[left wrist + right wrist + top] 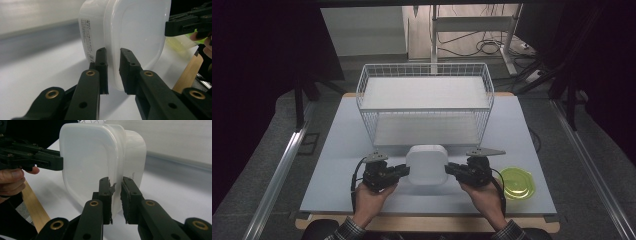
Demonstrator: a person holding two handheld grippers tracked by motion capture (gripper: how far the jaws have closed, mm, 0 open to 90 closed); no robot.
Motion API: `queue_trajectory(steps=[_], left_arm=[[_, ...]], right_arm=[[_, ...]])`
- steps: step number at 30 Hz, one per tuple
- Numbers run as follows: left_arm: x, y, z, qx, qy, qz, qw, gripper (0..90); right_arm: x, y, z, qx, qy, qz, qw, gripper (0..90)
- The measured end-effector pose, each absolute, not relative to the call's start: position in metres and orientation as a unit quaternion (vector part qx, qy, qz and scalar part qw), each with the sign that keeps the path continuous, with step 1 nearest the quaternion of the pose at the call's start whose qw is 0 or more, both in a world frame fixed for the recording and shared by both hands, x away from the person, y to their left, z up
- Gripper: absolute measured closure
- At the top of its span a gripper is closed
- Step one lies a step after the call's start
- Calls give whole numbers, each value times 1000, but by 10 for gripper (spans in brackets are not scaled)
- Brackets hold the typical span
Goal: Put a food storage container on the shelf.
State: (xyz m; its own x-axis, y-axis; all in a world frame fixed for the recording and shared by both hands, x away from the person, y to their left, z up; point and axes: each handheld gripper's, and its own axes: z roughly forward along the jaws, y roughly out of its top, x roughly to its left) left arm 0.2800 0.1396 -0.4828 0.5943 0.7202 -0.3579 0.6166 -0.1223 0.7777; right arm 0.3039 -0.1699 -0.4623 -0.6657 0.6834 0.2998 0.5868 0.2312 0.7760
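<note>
A white plastic container (427, 164) with rounded corners sits near the table's front edge, between my two grippers. My left gripper (404, 171) comes in from its left side and is shut on the container's rim (113, 37); the left gripper view has the two pads (100, 60) pressing on either side of that rim. My right gripper (450, 170) is shut on the opposite rim (116, 157), with its pads (104, 187) clamped on it. Each gripper view also catches the other gripper at the container's far edge.
A white wire basket (362, 87) with two shelf levels stands just behind the container. A yellow-green lid (517, 183) lies flat to the right of my right hand. The pale tabletop (337, 160) has a wooden front edge (427, 223).
</note>
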Motion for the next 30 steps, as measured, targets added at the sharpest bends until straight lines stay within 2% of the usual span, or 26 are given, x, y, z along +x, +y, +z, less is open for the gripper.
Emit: queue_trajectory(steps=[18,30], left_arm=[[293,145,-430,745,417,105,510,784],[302,151,-392,745,396,131,520,791]], right_arm=[[317,-166,-419,376,769,510,89,788],[334,-164,-391,363,761,530,89,787]])
